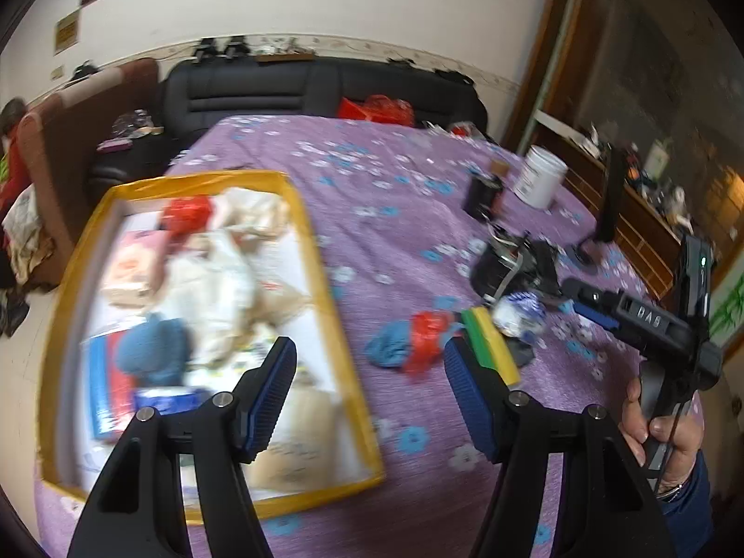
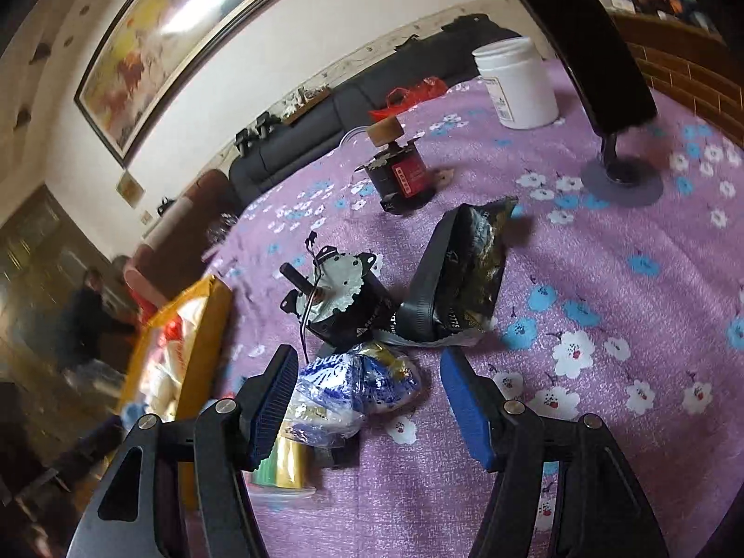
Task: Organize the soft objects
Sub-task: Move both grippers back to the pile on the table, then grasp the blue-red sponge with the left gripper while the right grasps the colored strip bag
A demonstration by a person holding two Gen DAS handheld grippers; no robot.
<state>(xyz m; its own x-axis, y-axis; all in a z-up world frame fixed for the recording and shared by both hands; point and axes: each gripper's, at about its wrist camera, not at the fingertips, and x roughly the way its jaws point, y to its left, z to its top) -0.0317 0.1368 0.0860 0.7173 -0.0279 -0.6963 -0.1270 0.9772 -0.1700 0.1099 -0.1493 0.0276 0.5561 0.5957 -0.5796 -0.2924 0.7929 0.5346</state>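
Purple flowered cloth covers the table (image 1: pixel 409 214), with a black sofa (image 1: pixel 288 88) against the wall behind it. On the cloth's left side lies a shallow yellow-rimmed box (image 1: pixel 321 279) already heaped with soft things: pale crumpled bags, a red bag, a blue knitted piece. To its right the unsorted pile remains (hard items mixed in): a small motor (image 2: pixel 335 293), a dark foil pouch (image 2: pixel 465 274), a blue-and-white plastic bag (image 2: pixel 353 386), a yellow-green sponge (image 1: pixel 490 344), a blue cloth with a red bag (image 1: pixel 409 339). The step in hand looks like fetching the next soft piece. The right claw (image 2: pixel 367 400) stands wide and empty, jaws flanking the blue-and-white bag without pressing it, so the next move probably calls for lowering and closing on that bag, clear of the motor's wire just behind. The left claw (image 1: pixel 369 386) hangs wide and empty between box and sponge.
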